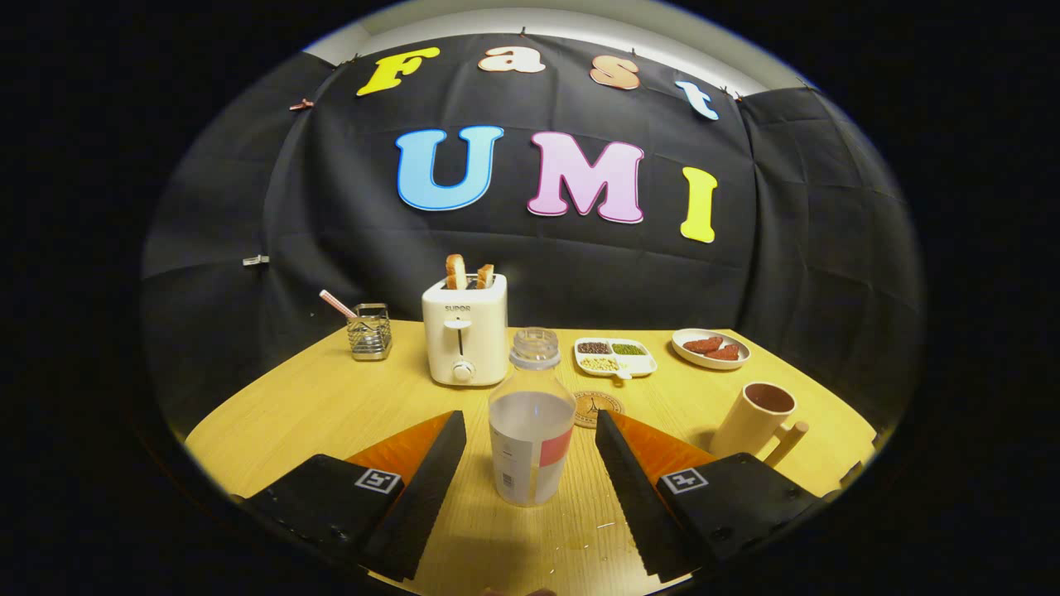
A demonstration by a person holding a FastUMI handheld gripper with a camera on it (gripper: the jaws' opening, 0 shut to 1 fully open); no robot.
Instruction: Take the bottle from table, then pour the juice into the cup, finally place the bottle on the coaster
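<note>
A clear plastic bottle point(532, 418) with pale liquid and a label stands upright on the wooden table point(331, 406), its mouth uncapped. My gripper point(530, 430) is open, its two black fingers on either side of the bottle with a gap on each side, not touching it. A round brown coaster point(598, 407) lies just beyond the bottle, partly hidden behind it. A beige cup point(755, 418) with a wooden handle stands beyond the right finger.
A white toaster point(464, 329) with two bread slices stands behind the bottle. A wire holder point(369, 331) with a straw sits far left. A divided dish point(615, 357) of grains and a plate point(710, 347) of red food lie at the back right.
</note>
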